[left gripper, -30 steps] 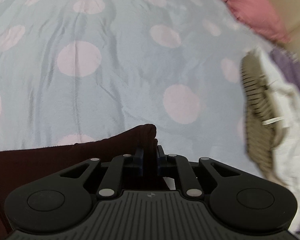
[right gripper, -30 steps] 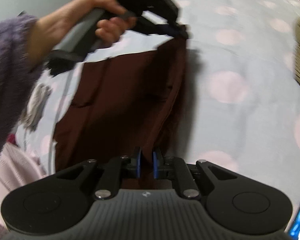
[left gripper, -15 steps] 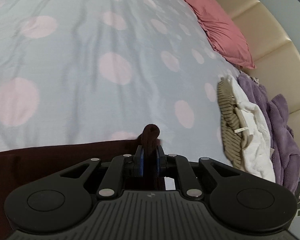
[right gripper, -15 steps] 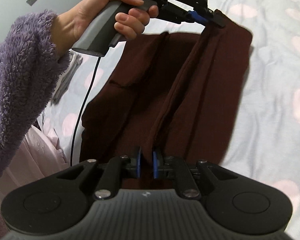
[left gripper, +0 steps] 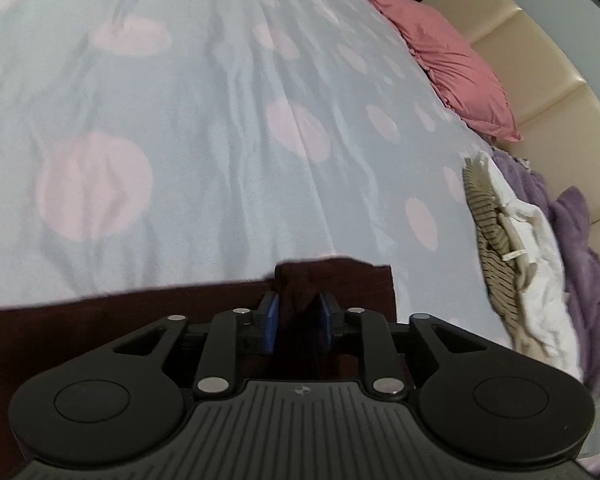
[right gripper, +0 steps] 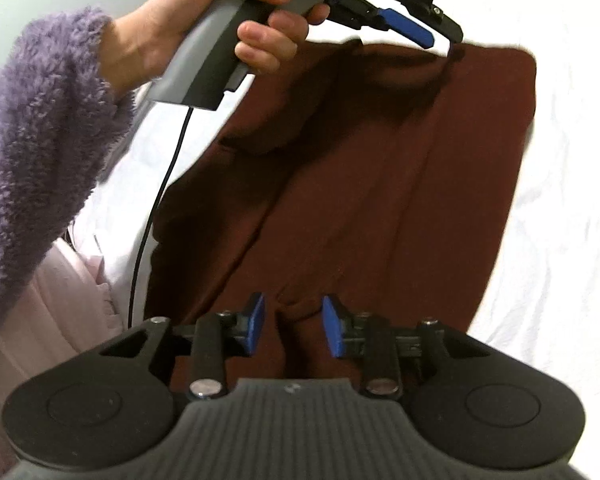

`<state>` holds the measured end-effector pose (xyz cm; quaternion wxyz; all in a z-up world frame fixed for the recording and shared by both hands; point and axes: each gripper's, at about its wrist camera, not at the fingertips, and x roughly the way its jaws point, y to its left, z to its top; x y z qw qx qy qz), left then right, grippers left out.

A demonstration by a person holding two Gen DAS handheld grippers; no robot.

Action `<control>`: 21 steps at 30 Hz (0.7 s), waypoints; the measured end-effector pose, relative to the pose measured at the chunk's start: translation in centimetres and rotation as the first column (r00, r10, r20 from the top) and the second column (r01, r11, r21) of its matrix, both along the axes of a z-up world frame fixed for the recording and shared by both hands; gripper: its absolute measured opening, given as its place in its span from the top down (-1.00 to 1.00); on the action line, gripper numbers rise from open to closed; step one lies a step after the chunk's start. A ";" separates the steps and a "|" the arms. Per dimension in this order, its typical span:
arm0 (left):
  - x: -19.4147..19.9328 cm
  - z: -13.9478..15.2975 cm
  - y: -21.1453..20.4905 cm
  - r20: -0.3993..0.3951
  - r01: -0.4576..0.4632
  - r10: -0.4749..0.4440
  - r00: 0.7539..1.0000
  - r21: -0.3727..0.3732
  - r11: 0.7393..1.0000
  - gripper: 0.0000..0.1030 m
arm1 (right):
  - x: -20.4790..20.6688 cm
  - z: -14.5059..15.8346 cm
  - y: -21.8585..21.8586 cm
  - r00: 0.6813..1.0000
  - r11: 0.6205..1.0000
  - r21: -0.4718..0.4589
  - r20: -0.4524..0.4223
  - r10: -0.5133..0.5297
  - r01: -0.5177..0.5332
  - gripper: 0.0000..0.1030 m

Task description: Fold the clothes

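Note:
A dark maroon garment (right gripper: 380,184) lies spread on the bed, folded lengthwise. In the right wrist view my right gripper (right gripper: 294,326) is open, its blue pads apart over the garment's near edge. My left gripper (right gripper: 440,38), held by a hand in a purple fleece sleeve, is at the garment's far edge. In the left wrist view my left gripper (left gripper: 299,320) has its jaws parted, with a bunch of maroon cloth (left gripper: 296,280) loose between the pads.
The bed has a light blue cover with pink dots (left gripper: 220,120). A pink pillow (left gripper: 452,68) lies by the beige headboard (left gripper: 540,92). A pile of striped, white and purple clothes (left gripper: 520,248) lies at the right. Pink cloth (right gripper: 52,300) lies at the left.
Both grippers have opened and let go of the maroon garment. It has been lowered and now lies flatter on the bed.

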<state>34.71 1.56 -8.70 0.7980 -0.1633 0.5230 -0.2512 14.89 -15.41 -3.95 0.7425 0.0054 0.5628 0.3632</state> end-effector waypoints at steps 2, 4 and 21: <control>-0.5 1.2 0.3 0.043 -0.003 0.002 0.999 0.020 1.000 0.49 | -0.2 0.8 -0.9 0.999 0.999 -0.035 0.042 -0.014 0.016 0.30; -1.0 2.2 0.3 0.054 0.017 -0.018 0.998 0.014 1.000 0.48 | -0.5 1.0 -1.8 0.996 0.996 -0.085 0.078 -0.033 0.040 0.31; -12.9 0.0 -3.6 -0.032 0.304 -0.303 0.953 0.095 0.948 0.48 | -4.3 -2.1 -4.8 1.000 0.991 -0.136 0.017 0.016 -0.014 0.58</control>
